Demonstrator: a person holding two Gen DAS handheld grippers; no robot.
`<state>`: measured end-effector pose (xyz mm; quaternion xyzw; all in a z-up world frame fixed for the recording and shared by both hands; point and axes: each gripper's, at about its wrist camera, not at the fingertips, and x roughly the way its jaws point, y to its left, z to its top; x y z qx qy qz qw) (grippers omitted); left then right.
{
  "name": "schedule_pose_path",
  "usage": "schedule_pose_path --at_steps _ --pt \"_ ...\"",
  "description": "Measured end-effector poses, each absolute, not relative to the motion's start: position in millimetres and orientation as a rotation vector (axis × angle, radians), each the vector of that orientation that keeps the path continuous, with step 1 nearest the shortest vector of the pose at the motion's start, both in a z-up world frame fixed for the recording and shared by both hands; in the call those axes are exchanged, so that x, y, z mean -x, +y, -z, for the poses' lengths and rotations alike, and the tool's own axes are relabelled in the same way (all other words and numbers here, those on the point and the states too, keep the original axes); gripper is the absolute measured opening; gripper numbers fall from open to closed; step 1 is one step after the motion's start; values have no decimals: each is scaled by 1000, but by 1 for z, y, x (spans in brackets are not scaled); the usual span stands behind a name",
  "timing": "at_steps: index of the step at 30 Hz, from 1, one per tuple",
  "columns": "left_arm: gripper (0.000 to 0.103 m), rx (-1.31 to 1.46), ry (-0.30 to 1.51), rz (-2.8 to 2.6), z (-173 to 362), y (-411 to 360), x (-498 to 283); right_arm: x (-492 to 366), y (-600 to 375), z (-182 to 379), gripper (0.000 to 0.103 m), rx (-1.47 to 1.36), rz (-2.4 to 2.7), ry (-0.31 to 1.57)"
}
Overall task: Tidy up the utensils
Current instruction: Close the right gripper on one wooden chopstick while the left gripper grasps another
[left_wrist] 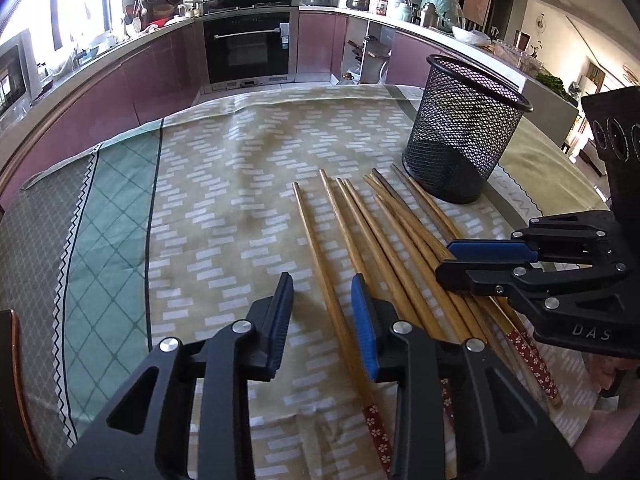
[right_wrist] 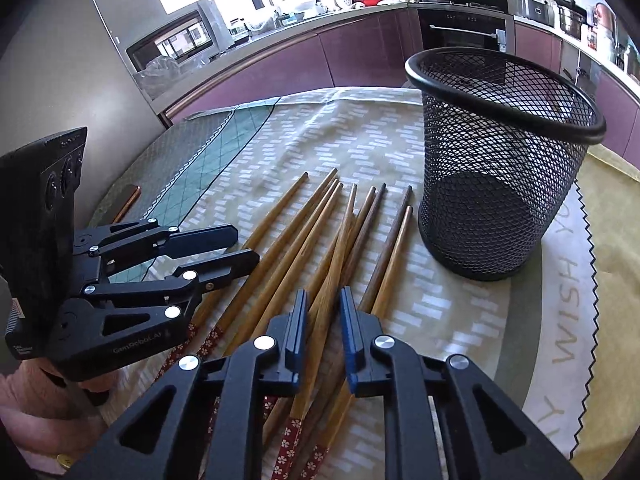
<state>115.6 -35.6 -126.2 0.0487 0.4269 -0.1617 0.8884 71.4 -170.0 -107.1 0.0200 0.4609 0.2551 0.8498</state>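
Beside the mesh cup (right_wrist: 500,160), right hand-held gripper (right_wrist: 324,298) clenched on a chopstick (right_wrist: 338,248), left hand-held gripper (left_wrist: 322,280) released.

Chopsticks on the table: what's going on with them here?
A person holds a tool in each hand over a spread of wooden chopsticks on a patterned tablecloth. The left tool straddles the leftmost chopstick with its jaws open. The right tool appears closed on one chopstick from the pile. The black mesh cup stands upright just beyond, empty.
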Motion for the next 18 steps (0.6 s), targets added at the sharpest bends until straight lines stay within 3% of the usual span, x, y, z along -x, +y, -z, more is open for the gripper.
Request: schedule_pose_path --at_steps 4,18 --pt "11 -80 893 328 125 -34 -118 -71 -176 106 8 -69 -547 964" --pt "8 34 825 365 84 -18 -98 -48 -207 64 6 -121 -582 793"
